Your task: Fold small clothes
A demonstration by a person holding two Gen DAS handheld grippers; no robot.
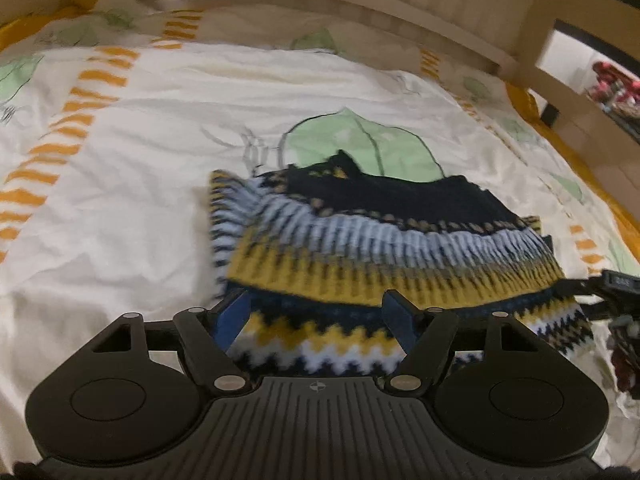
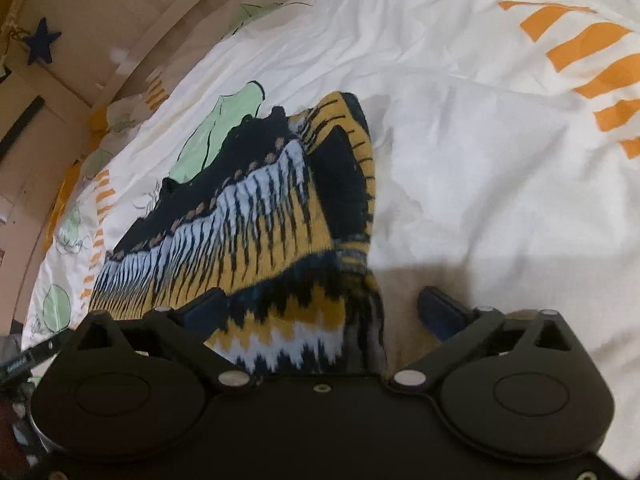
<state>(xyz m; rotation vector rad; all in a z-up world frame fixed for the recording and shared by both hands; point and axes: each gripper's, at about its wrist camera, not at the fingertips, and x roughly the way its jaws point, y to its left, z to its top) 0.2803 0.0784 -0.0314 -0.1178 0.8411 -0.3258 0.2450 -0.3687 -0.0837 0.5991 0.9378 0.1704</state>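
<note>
My left gripper (image 1: 316, 312) gapes around the sweater's (image 1: 384, 240) near hem, gripping nothing; my right gripper (image 2: 320, 312) stands wide over its corner, empty.

The folded sweater (image 1: 384, 240) lies on the bedspread (image 1: 140, 200) — a wooden bed frame (image 1: 320, 4) runs behind it. The left gripper (image 1: 318, 316) and the right gripper (image 2: 320, 312) sit at its near edge — the right gripper's outer finger over bare bedspread.
</note>
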